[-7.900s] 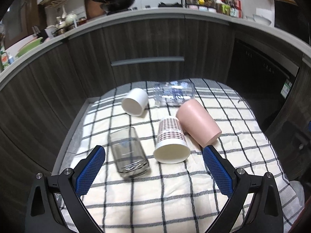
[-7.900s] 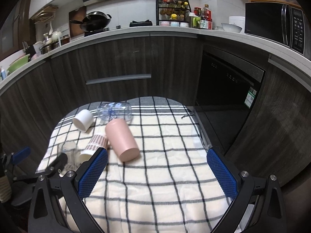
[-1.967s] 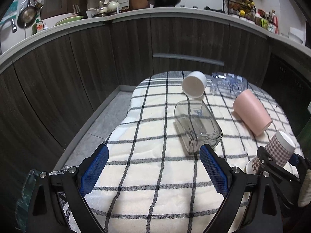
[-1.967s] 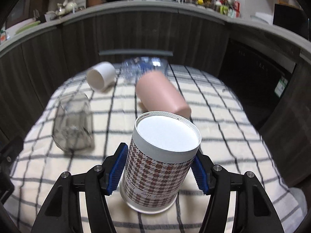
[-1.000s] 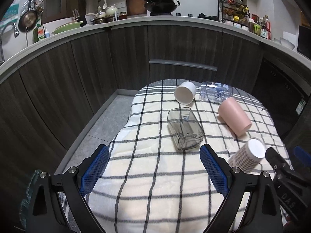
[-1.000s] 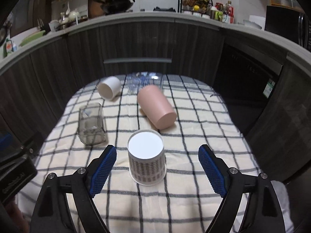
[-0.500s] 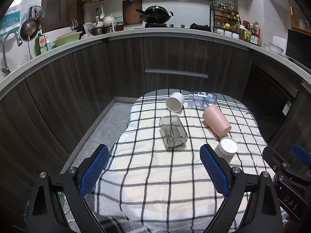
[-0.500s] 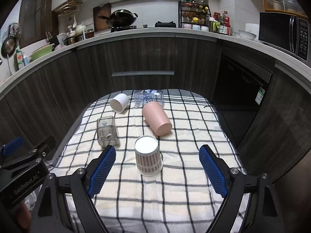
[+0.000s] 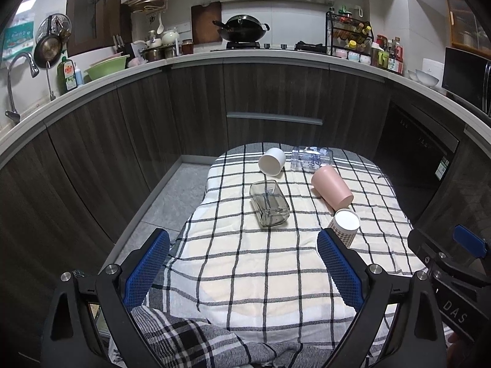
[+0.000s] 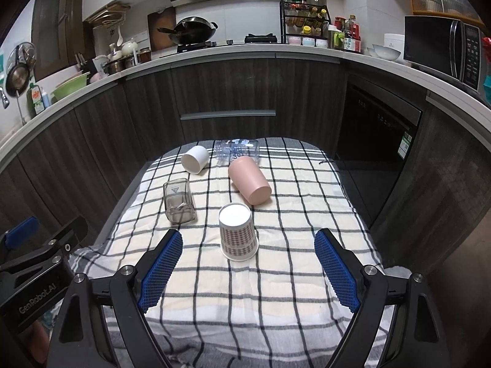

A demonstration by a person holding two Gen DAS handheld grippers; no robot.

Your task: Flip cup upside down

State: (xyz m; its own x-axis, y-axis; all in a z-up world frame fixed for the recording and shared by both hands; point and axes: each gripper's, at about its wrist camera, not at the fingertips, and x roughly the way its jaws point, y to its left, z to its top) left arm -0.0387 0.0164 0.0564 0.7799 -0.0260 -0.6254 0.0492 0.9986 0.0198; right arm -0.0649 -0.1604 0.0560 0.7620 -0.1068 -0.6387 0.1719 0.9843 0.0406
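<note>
The checked paper cup (image 10: 237, 234) stands upside down on the plaid cloth (image 10: 291, 276), white base up; it also shows in the left wrist view (image 9: 345, 227). My right gripper (image 10: 248, 270) is open and empty, pulled back and above the near side of the cup. My left gripper (image 9: 244, 268) is open and empty, raised over the near left part of the cloth. A pink cup (image 10: 250, 181), a white cup (image 10: 195, 159), a square glass (image 10: 179, 201) and a clear printed glass (image 10: 237, 150) lie on their sides farther back.
The cloth covers a low table; its left edge drops to a grey floor (image 9: 172, 199). Dark cabinets (image 10: 230, 98) curve around the back, a dishwasher (image 10: 377, 128) stands to the right. The right gripper's body (image 9: 445, 263) shows at the left view's right edge.
The right gripper let go of the paper cup, which now stands upside down. Both grippers have pulled back and up from the table.
</note>
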